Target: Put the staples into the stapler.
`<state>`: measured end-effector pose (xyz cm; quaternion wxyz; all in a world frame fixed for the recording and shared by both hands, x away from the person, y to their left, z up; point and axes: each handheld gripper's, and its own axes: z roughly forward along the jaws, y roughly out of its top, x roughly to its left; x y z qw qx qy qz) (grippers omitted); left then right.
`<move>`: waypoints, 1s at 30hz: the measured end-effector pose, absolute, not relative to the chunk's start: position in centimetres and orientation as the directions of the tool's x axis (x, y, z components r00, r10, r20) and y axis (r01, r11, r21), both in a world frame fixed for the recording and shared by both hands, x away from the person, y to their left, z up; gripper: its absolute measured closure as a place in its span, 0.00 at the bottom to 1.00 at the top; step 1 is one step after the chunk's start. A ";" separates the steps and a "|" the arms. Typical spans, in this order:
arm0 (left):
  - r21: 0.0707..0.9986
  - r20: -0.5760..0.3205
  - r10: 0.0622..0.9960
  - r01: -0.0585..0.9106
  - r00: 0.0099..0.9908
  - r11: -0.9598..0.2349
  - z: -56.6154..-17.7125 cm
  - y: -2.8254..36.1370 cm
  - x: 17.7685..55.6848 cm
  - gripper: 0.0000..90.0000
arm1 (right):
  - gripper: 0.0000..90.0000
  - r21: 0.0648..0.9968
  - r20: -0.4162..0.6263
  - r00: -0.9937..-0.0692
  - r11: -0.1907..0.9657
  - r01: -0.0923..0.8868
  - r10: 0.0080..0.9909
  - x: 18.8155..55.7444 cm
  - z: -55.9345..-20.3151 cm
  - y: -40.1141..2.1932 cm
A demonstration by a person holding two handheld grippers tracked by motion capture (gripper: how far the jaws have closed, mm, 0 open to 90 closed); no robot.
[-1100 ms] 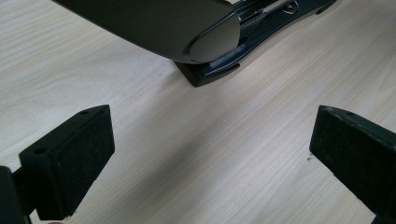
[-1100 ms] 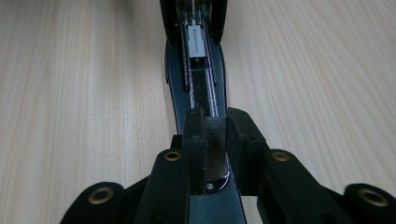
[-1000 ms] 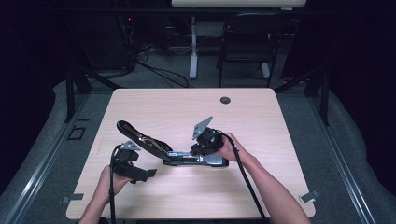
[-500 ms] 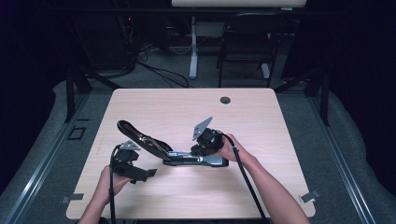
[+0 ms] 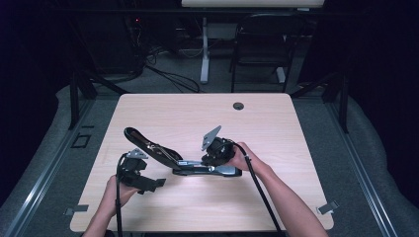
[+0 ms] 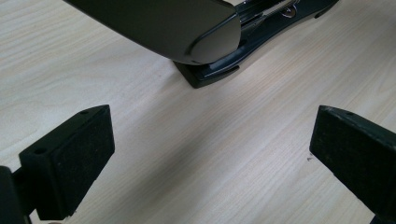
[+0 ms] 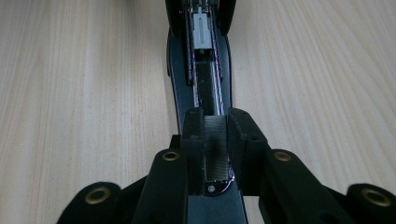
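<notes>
A large black stapler [image 5: 197, 169] lies on the wooden table [image 5: 197, 113] with its top arm [image 5: 148, 143] swung up and back to the left. My right gripper [image 5: 207, 162] points down into the open stapler, shut on a silvery strip of staples [image 7: 215, 154]. In the right gripper view the strip sits between the jaws of the right gripper [image 7: 215, 135], right over the stapler's open channel [image 7: 205, 79]. My left gripper [image 5: 148, 183] rests low by the table's front left, open. In the left gripper view the left gripper [image 6: 210, 149] holds nothing, and the stapler's rounded end [image 6: 187, 28] lies just beyond it.
A round cable hole [image 5: 238, 105] sits near the table's far edge. Behind the table stand a dark chair [image 5: 262, 44] and a white desk leg [image 5: 204, 54] among floor cables. Bare tabletop stretches to the right and far side of the stapler.
</notes>
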<state>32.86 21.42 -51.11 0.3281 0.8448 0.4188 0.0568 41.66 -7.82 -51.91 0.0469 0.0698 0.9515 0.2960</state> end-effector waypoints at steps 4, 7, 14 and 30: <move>0.602 -0.179 0.745 0.670 0.643 -0.434 -51.1 21.4 32.9 0.00 | 0.86 0.571 -0.052 -0.986 0.815 0.102 0.160 41.6 -51.9 -7.7; 0.601 -0.179 0.744 0.670 0.644 -0.435 -51.1 21.4 32.9 0.00 | 0.86 0.560 -0.054 -0.986 0.822 0.099 0.156 41.6 -51.8 -7.6; 0.599 -0.181 0.743 0.671 0.645 -0.437 -51.2 21.4 32.9 0.00 | 0.81 0.557 -0.052 -0.986 0.824 0.101 0.157 41.6 -51.8 -7.6; 0.603 -0.180 0.754 0.676 0.632 -0.423 -51.1 21.7 32.9 0.00 | 0.45 0.542 -0.037 -0.970 0.820 0.184 0.242 40.8 -50.4 -7.9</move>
